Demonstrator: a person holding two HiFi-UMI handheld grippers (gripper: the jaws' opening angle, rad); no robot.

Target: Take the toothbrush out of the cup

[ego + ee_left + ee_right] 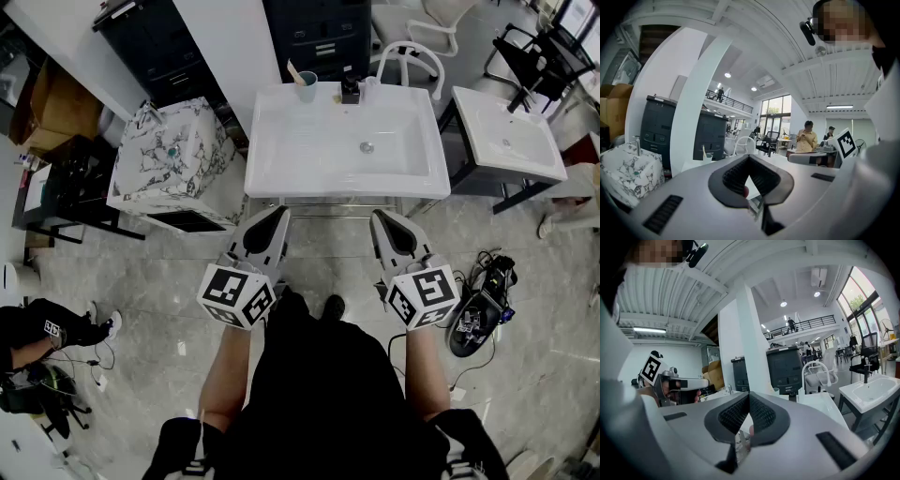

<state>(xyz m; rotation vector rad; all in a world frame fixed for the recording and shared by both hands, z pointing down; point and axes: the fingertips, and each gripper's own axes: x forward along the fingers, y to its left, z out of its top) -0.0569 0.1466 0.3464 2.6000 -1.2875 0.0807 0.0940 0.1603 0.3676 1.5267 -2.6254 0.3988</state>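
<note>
A white washbasin point(281, 159) stands on the grey tiled floor point(141, 281). On its back rim sit a pale cup point(306, 89) and, nearby, a small dark object point(350, 90).

No readable words, brands or numbers anywhere I can see. Only coded signs: black-and-white square markers on the left cube point(236, 295) of the left gripper point(278, 216) and on the right cube point(424, 297) of the right gripper point(379, 217). They are patterns only, no characters. One more small square marker point(52, 328) sits near the head view's left edge, on something dark, too small to make out.
</note>
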